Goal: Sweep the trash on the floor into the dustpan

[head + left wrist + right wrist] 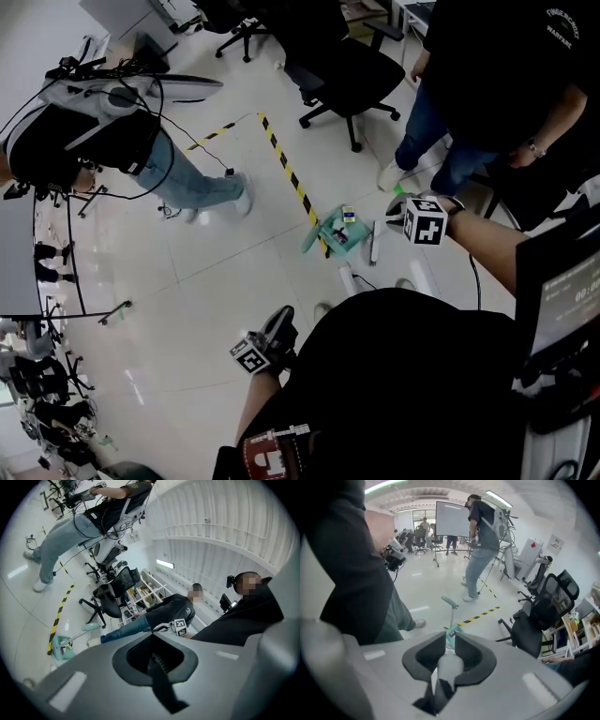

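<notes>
A teal dustpan (336,234) stands on the white floor at the end of a striped tape line, with a small box (349,215) and other scraps inside. Its long handle (451,617) rises toward me in the right gripper view. My right gripper (394,221) hangs just right of the dustpan, pointing steeply down, shut on a white broom handle (449,666) that also shows as a pale bar (373,244). The broom's head is hidden. My left gripper (277,330) is held level near my body, well short of the dustpan (61,647); its jaws look shut with nothing between them.
Yellow-black tape (286,171) runs across the floor to the dustpan. Black office chairs (349,73) stand behind it. A person in jeans with a backpack (141,141) stands at the left, and another person in dark clothes (506,84) at the right, close to my right arm.
</notes>
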